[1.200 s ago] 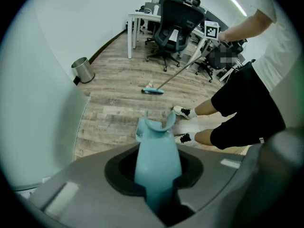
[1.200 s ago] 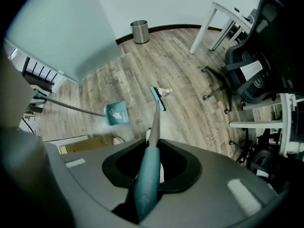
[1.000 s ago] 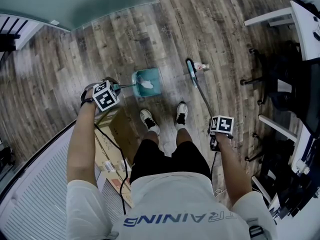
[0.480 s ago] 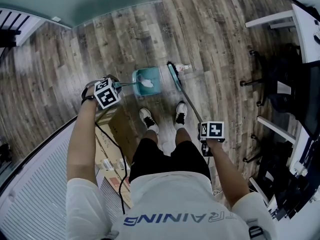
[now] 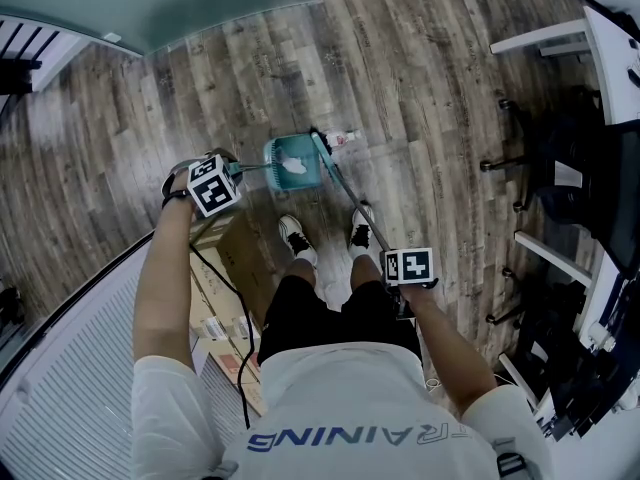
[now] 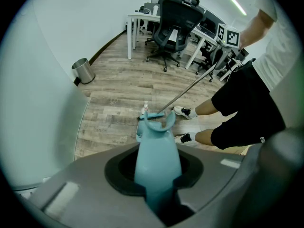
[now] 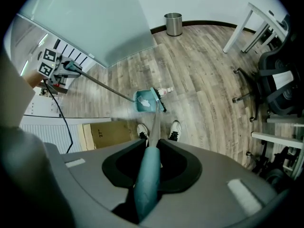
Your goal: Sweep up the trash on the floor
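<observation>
teal dustpan handle [image 6: 156, 160] pinched in left gripper [image 6: 159, 198], broom handle [image 7: 149, 172] pinched in right gripper [image 7: 145, 194]. mid-sweep, bottle [image 5: 346, 138] beside brush [image 5: 323, 152]; next, i guess: nudge it into dustpan [image 5: 290, 156].

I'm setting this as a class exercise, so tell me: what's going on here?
A person is sweeping a wood floor with two hand-held grippers. The left gripper is clamped on the long handle of a teal dustpan, which rests on the floor. The right gripper is clamped on a broom, whose head is at the pan's open edge, with a small bottle just beyond it. A white scrap already lies in the pan.
</observation>
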`<action>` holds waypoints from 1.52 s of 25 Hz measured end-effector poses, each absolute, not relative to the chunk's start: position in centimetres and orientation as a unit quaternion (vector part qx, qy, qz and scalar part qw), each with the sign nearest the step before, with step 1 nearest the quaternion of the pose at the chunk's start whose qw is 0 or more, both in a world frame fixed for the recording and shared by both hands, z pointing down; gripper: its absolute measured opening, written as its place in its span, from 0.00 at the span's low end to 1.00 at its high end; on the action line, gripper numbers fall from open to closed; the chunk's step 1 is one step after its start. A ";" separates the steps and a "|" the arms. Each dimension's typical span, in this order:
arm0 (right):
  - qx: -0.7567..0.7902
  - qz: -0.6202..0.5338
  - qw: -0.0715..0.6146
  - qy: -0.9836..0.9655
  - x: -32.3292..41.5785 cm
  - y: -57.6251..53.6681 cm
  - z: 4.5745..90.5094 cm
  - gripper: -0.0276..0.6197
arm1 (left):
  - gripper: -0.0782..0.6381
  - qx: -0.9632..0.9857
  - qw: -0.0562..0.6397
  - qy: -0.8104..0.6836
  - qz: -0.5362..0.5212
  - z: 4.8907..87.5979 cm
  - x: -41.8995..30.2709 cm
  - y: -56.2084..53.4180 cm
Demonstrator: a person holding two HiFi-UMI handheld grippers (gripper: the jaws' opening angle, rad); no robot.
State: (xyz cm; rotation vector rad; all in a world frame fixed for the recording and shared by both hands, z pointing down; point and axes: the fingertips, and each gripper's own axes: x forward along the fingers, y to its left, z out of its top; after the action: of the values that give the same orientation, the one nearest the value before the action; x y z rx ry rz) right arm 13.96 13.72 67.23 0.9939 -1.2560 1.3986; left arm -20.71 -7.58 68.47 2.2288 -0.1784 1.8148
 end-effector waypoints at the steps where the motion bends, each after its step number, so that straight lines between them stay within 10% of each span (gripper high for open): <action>1: 0.406 0.578 0.482 -0.518 13.7 13.8 67.4 0.21 | 0.24 0.767 0.131 -0.061 0.625 68.4 -20.7 -7.6; 21: 0.366 0.605 0.455 -0.541 10.5 14.3 65.8 0.21 | 0.24 0.768 0.131 -0.062 0.624 68.3 -20.7 -7.5; 38: 0.512 0.577 0.408 -0.488 24.0 8.5 64.4 0.21 | 0.24 0.765 0.129 -0.058 0.628 68.5 -20.8 -7.4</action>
State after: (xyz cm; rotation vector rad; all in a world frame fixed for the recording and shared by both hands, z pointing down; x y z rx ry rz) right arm 24.01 8.47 64.39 1.2914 -1.2296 1.4546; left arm -20.85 -7.39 68.53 2.2249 -0.1689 1.8258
